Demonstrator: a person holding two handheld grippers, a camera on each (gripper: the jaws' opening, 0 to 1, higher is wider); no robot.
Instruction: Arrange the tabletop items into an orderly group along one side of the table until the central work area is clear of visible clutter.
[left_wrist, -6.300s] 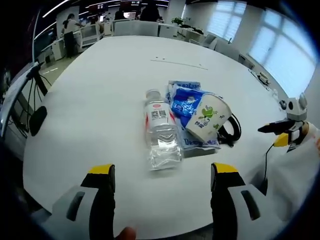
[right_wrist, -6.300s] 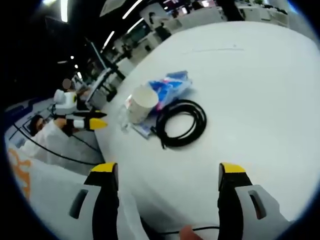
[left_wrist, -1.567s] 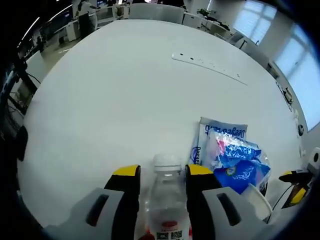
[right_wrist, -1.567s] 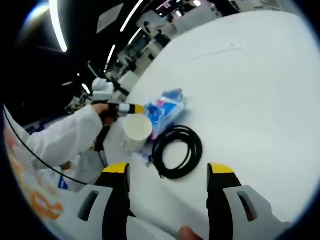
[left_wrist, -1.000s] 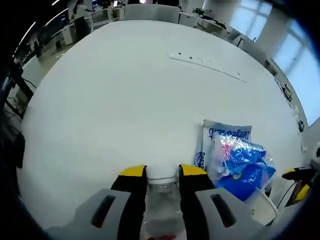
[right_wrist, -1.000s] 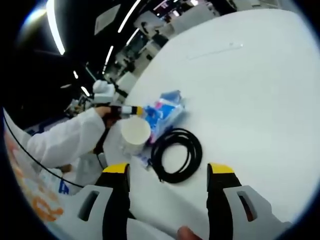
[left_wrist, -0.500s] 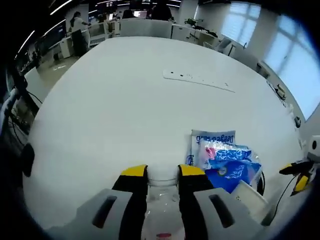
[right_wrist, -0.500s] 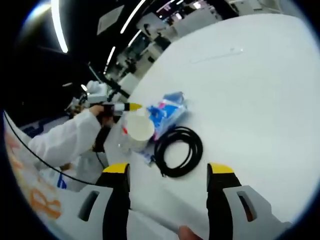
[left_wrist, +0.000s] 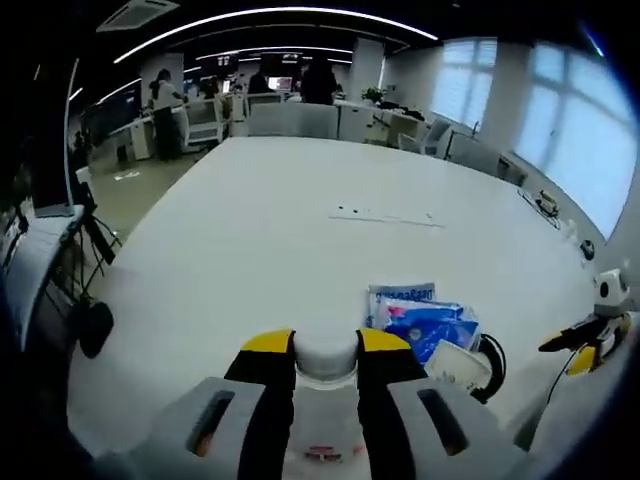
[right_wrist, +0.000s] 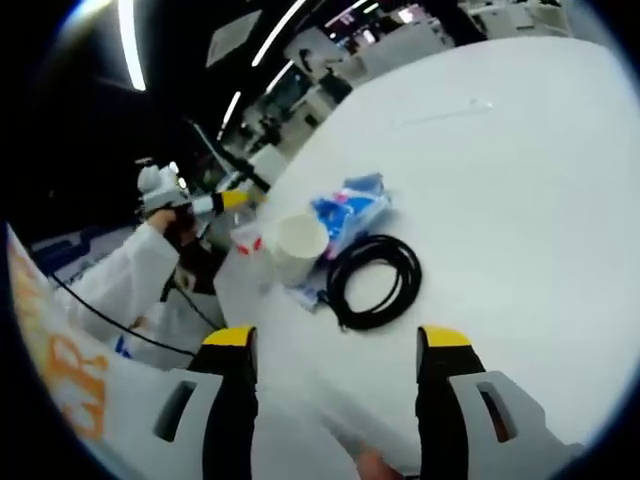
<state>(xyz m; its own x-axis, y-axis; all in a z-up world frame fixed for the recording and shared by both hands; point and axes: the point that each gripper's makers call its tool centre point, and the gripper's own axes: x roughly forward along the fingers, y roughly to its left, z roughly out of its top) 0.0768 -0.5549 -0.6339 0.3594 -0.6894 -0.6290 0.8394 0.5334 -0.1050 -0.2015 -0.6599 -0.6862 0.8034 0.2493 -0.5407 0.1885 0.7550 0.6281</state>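
left tool (left_wrist: 325, 345) is pinched on the water bottle (left_wrist: 325, 400) near its cap. a second ago the bottle lay low against the tabletop (left_wrist: 260, 230); now the left gripper view looks out level across the room, so the bottle appears lifted clear. in the right gripper view it hangs at the near edge, just beside the paper cup (right_wrist: 300, 240).

right tool (right_wrist: 335, 345) hovers spread and empty, as before, over the near edge.

remaining at the near edge: paper cup, blue snack packet (left_wrist: 425, 325) touching it on the flat sheet (left_wrist: 400, 295), and black cable coil (right_wrist: 375, 280) touching that pile.

judgement: first item is in hand and needs a spot along one edge. cup, packet and cable not yet moved, so the task is early.
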